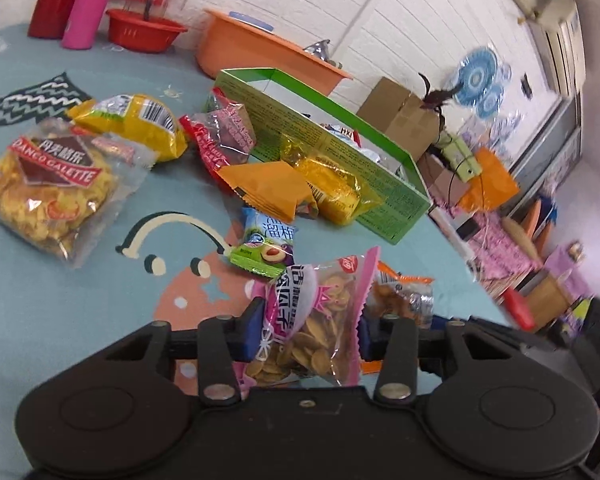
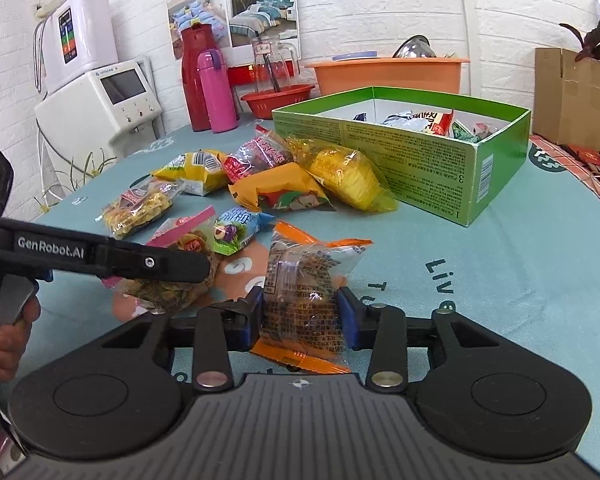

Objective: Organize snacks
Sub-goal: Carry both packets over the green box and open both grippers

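Note:
My left gripper is shut on a pink-edged clear packet of round biscuits, held just above the table; it also shows in the right wrist view. My right gripper is shut on an orange-edged clear snack packet, also seen in the left wrist view. The green cardboard box stands open at the back right with several snacks inside. Loose packets lie in front of it: a yellow wrapped one, an orange one and a blue-green plum candy packet.
A galette biscuit bag and a yellow bag lie at the left. Red and pink flasks, a red basket and an orange basin stand at the back. A brown carton is at the far right.

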`<state>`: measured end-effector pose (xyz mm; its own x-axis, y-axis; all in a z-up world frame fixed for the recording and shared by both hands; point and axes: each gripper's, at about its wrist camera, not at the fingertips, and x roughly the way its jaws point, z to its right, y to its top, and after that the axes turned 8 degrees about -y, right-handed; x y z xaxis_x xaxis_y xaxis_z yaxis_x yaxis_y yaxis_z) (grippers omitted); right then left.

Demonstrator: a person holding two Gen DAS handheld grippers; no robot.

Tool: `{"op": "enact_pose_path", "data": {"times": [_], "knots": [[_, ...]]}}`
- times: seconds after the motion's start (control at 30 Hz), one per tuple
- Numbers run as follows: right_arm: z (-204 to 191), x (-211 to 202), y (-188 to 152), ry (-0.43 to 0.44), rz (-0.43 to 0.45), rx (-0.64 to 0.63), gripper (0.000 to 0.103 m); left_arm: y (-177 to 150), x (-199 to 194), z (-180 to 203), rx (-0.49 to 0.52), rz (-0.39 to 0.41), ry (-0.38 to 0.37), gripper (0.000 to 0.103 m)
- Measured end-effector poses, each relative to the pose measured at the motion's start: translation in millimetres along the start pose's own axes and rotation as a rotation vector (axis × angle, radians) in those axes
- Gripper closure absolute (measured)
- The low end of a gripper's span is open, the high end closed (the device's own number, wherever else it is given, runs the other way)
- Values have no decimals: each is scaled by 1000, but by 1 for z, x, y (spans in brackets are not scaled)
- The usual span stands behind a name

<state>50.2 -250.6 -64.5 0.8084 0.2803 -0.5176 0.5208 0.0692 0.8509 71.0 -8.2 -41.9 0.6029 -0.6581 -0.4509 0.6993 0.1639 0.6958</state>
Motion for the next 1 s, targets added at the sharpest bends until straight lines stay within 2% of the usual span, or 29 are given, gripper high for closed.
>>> {"op": "enact_pose_path", "data": {"times": [0.17, 0.43, 0.73, 1.0], "knots": [[4, -9, 7, -5, 36, 17, 39, 13, -15, 21, 31, 31, -68, 32], [17, -26, 40, -29, 161, 23, 39, 67, -9, 54, 91, 124, -148, 31], [48, -22, 86, -122, 286, 46, 39, 124, 30, 74, 125, 195, -144, 30], [80, 14, 114, -242, 331, 72, 38, 159, 82, 59, 116, 207, -95, 30]]}}
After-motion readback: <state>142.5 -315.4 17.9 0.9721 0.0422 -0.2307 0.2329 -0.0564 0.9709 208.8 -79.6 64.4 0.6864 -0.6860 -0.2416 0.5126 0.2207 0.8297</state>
